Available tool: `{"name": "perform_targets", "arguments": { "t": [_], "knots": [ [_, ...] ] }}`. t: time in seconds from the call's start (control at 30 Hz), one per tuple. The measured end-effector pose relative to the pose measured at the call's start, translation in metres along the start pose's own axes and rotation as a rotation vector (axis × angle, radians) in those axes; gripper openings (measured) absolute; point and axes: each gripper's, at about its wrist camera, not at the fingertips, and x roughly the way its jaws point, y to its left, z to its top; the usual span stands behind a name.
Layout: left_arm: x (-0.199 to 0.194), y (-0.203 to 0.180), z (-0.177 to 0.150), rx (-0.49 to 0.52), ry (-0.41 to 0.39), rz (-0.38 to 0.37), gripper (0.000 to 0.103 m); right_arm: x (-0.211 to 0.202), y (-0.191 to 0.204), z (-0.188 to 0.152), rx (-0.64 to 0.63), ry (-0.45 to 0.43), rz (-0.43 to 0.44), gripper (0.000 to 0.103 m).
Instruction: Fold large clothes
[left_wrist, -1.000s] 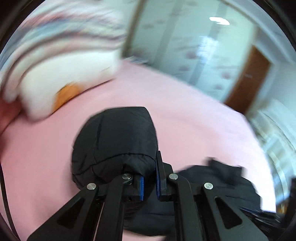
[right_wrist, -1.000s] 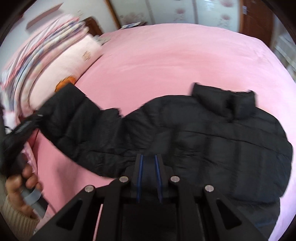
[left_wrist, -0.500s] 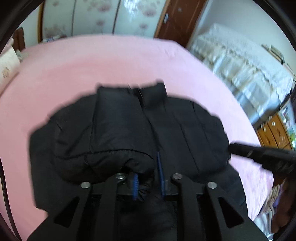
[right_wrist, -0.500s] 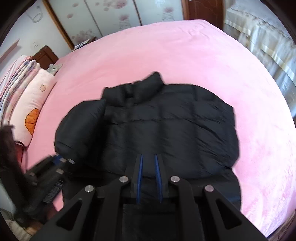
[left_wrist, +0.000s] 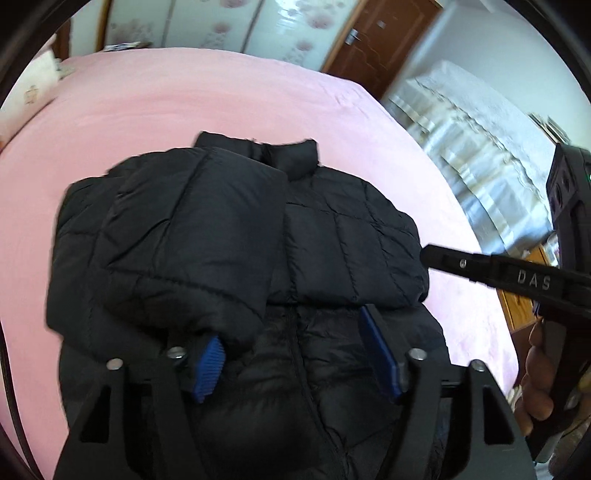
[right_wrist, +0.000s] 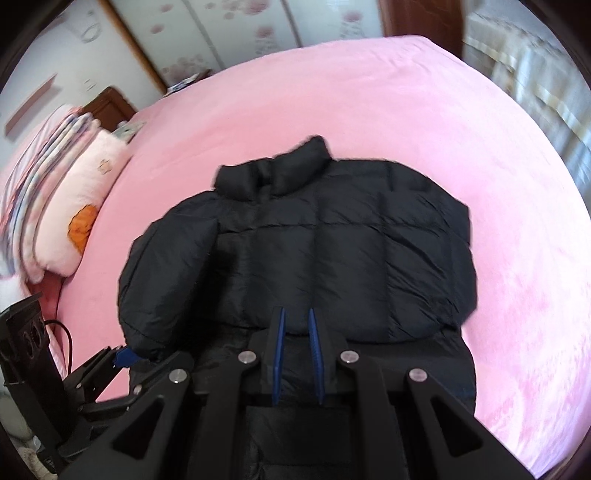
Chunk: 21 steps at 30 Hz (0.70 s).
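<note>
The sleeve (left_wrist: 192, 243) now lies across the black jacket (left_wrist: 351, 236), the left hand-held gripper (left_wrist: 299, 354) just spread wide, released.

The jacket's (left_wrist: 229, 236) lower hem is hidden behind the fingers (left_wrist: 208, 363) in both views. The pillow (right_wrist: 85, 206) and striped bedding (right_wrist: 40, 155) are blurred, and the far furniture (left_wrist: 472, 122) is too smeared to identify.

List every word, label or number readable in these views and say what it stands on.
"DAS": pale letters on the black finger of the right gripper, seen from the left wrist.
Nothing else is readable: the black jacket shows no label, and the pillow bears only pictures.
</note>
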Motion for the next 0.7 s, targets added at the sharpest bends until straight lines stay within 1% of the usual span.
{"name": "perform_targets", "arguments": {
  "t": [0.03,0.1,0.2,0.27,0.3,0.33,0.37,0.4,0.43,0.5,0.57,0.6,0.63,0.67,0.7],
  "knots": [
    [-0.001,0.001,-0.001,0.000,-0.003,0.014,0.072,-0.001,0.006,0.002,-0.017,-0.006,0.008,0.013],
    [-0.003,0.003,-0.004,0.015,0.005,0.018,0.072,-0.002,0.018,0.005,-0.044,-0.010,0.037,0.013],
    [-0.002,0.002,-0.004,0.052,-0.012,-0.002,0.072,-0.001,0.042,0.011,-0.117,-0.004,0.097,0.013],
    [-0.006,0.005,-0.005,0.049,-0.020,-0.008,0.072,0.000,0.059,0.016,-0.172,-0.005,0.130,0.013],
    [-0.011,0.011,-0.007,0.032,-0.030,-0.003,0.072,0.001,0.069,0.018,-0.203,-0.007,0.144,0.013],
    [-0.015,0.017,-0.008,0.017,-0.038,0.006,0.072,0.003,0.081,0.020,-0.239,-0.006,0.154,0.015],
    [-0.020,0.024,-0.010,0.002,-0.044,0.014,0.072,0.005,0.090,0.022,-0.269,-0.004,0.161,0.021],
    [-0.028,0.038,-0.013,-0.023,-0.050,0.037,0.072,0.010,0.105,0.023,-0.303,-0.002,0.166,0.026],
    [-0.033,0.048,-0.014,-0.040,-0.053,0.063,0.072,0.012,0.112,0.023,-0.318,-0.003,0.168,0.034],
    [-0.041,0.072,-0.015,-0.064,-0.040,0.143,0.072,0.021,0.135,0.022,-0.356,-0.006,0.178,0.035],
    [-0.046,0.103,-0.013,-0.087,-0.020,0.264,0.072,0.033,0.156,0.020,-0.395,-0.005,0.165,0.039],
    [-0.048,0.117,-0.012,-0.101,-0.013,0.300,0.072,0.042,0.170,0.016,-0.421,-0.005,0.151,0.040],
    [-0.050,0.132,-0.010,-0.123,-0.008,0.334,0.072,0.047,0.177,0.014,-0.439,-0.007,0.137,0.046],
    [-0.052,0.145,-0.008,-0.145,-0.005,0.357,0.072,0.053,0.187,0.010,-0.458,-0.010,0.113,0.049],
    [-0.053,0.154,-0.007,-0.160,-0.002,0.367,0.072,0.061,0.198,0.005,-0.496,-0.019,0.094,0.050]
  ]
}}
